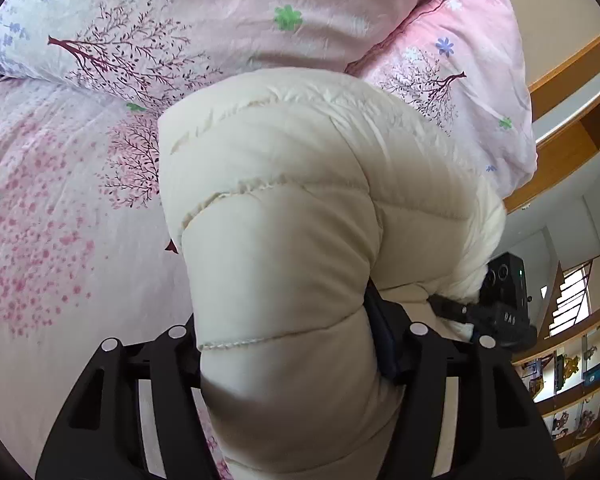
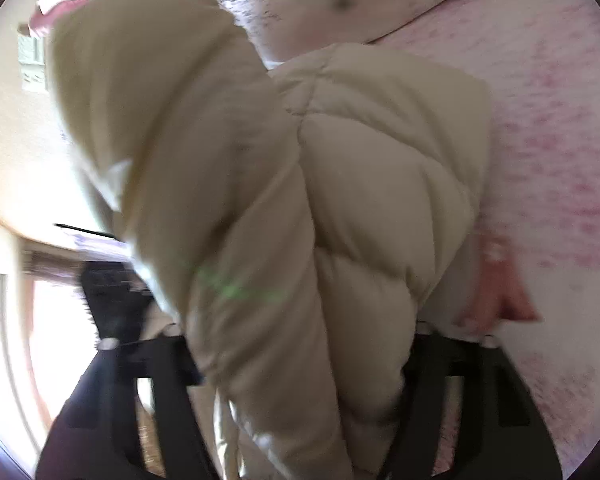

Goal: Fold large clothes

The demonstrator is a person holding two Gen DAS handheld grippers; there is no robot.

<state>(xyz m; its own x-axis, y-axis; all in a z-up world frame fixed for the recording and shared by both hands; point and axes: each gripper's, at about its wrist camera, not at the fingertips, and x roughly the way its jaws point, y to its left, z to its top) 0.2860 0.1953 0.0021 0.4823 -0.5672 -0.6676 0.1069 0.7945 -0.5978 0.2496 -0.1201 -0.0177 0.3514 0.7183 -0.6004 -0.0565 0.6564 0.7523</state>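
Note:
A cream quilted puffer jacket (image 1: 300, 200) is held up over a bed with a pink floral sheet (image 1: 52, 240). My left gripper (image 1: 296, 360) is shut on a thick padded fold of the jacket, which bulges out between the jaws and hides the fingertips. My right gripper (image 2: 300, 360) is shut on another part of the same jacket (image 2: 360, 200); this view is blurred by motion. The right gripper's black body (image 1: 504, 304) shows behind the jacket in the left wrist view.
Pink floral pillows (image 1: 260, 20) lie at the head of the bed. A wooden shelf unit (image 1: 572, 380) with small items stands to the right, beside a window. The left gripper's dark body (image 2: 112, 304) shows low left in the right wrist view.

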